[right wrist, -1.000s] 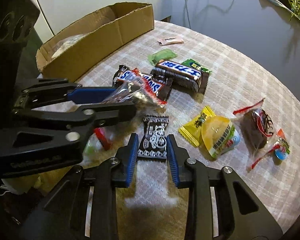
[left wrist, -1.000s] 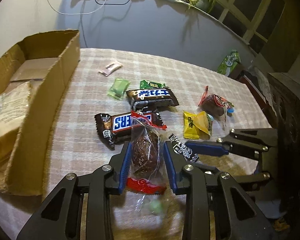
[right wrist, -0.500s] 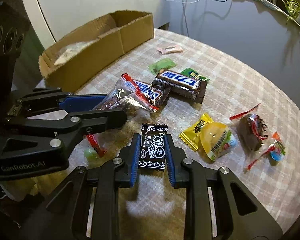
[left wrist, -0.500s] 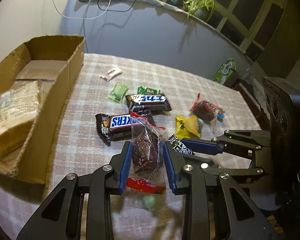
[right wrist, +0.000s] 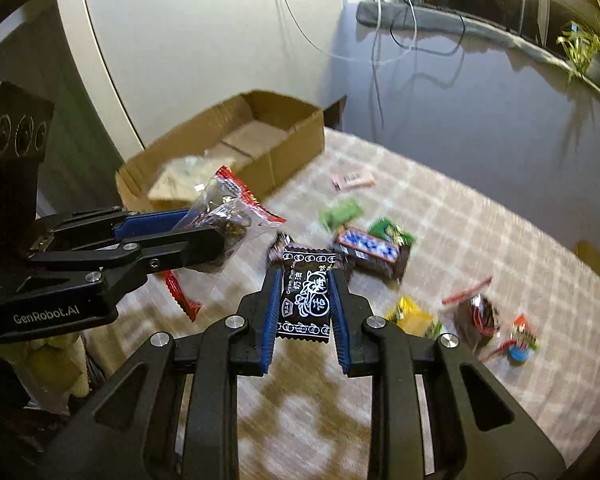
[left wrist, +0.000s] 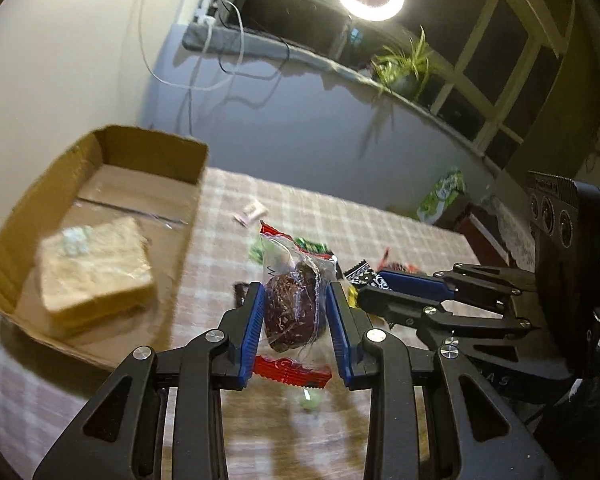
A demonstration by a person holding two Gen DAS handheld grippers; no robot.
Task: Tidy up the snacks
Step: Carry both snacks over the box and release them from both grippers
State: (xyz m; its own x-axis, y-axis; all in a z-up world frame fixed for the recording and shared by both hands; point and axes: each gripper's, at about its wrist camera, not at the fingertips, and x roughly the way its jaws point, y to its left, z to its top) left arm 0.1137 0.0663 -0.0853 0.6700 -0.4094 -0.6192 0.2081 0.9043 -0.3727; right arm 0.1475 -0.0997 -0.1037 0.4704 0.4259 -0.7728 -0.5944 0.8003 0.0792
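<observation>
We've got both clamped, off the table: left gripper [left wrist: 295, 312] on the cake bag [left wrist: 292, 300], right gripper [right wrist: 305, 308] on the black candy [right wrist: 306, 296]. Light, crinkly, slippery film; grip the filled middle, gently.

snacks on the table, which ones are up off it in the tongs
Two: the dark chocolate piece in a clear red-edged wrapper, clamped in the left tongs, and the black candy packet in the right tongs. The rest lie on the cloth.
</observation>
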